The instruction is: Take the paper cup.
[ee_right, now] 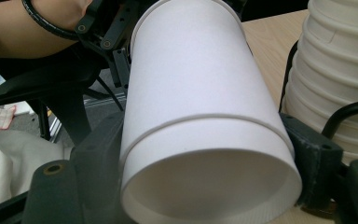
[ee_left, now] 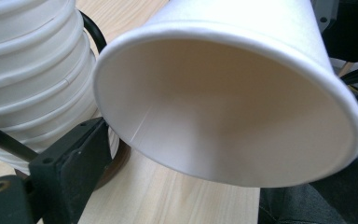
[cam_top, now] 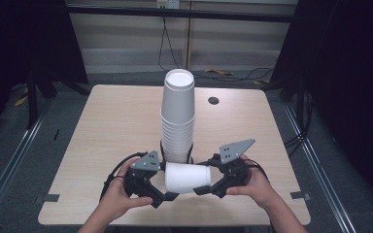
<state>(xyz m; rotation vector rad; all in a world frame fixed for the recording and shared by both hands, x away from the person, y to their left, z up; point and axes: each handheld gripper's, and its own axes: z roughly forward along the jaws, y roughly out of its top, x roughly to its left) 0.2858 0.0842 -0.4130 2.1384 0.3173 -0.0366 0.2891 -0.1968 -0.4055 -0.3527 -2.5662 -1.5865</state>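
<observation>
While sideways, cup (cam_top: 188,177) between right claw (cam_top: 205,187)

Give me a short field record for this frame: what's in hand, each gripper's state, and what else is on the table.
held item: white paper cup, lying sideways between the two grippers
right gripper: shut on the cup's base end, a jaw on each side
left gripper: open at the cup's mouth end, rim clear of its visible jaw
nearby: tall stack of cups just behind
surface: wooden table

A light wooden table (cam_top: 111,126) stands on a grey floor (cam_top: 9,170). Black curtains (cam_top: 349,73) hang at both sides. Cables (cam_top: 167,48) hang down the pale back wall (cam_top: 121,43).
</observation>
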